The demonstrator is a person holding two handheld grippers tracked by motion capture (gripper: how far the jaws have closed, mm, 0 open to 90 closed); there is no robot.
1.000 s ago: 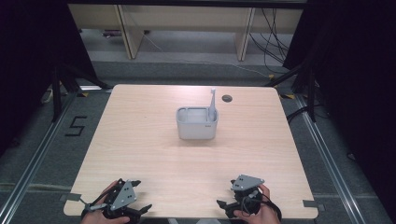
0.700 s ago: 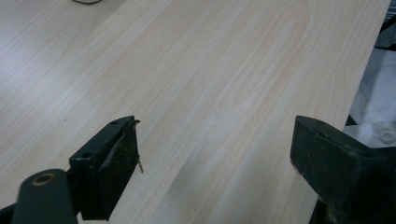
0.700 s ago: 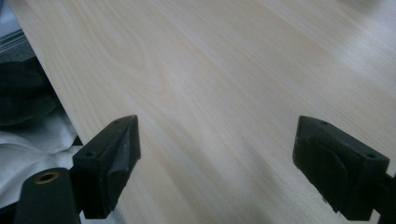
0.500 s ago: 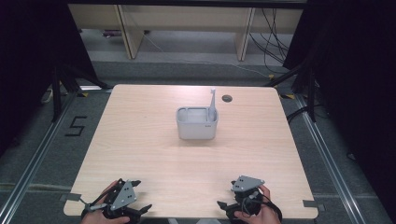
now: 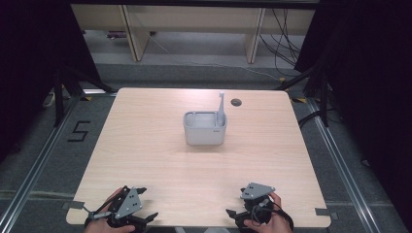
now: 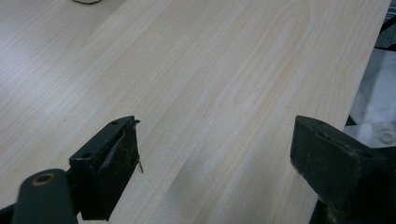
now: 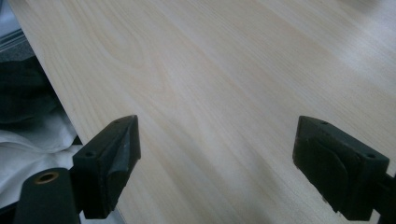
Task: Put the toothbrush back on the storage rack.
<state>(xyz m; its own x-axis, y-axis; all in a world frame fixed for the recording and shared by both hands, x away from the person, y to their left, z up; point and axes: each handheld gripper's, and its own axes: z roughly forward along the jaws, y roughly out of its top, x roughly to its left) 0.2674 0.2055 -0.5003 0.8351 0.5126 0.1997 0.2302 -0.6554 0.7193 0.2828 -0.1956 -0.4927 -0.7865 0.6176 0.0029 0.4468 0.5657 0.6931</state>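
Your two grippers sit at the near edge of a pale wooden table (image 5: 145, 145), one in each hand, with a grey rectangular bin (image 5: 204, 129) standing well apart from both near the table's middle. A slim grey utensil (image 5: 221, 107) stands upright in the bin's right end, its handle rising above the rim; what kind of utensil it is cannot be told. Beyond the bin, a small dark round hole (image 5: 236, 102) marks the tabletop near the far edge.

Your left gripper (image 6: 215, 154) rests at the near left corner, its jaws spread wide with nothing but bare wood grain between them. Your right gripper (image 7: 215, 158) rests near the right corner, its jaws likewise set wide over bare tabletop. In the high view each gripper's grey three-cornered plate faces up, with your left hand (image 5: 104, 224) and right hand (image 5: 274, 221) wrapped behind them. The number 5 (image 5: 79, 131) is marked on the floor to the table's left.
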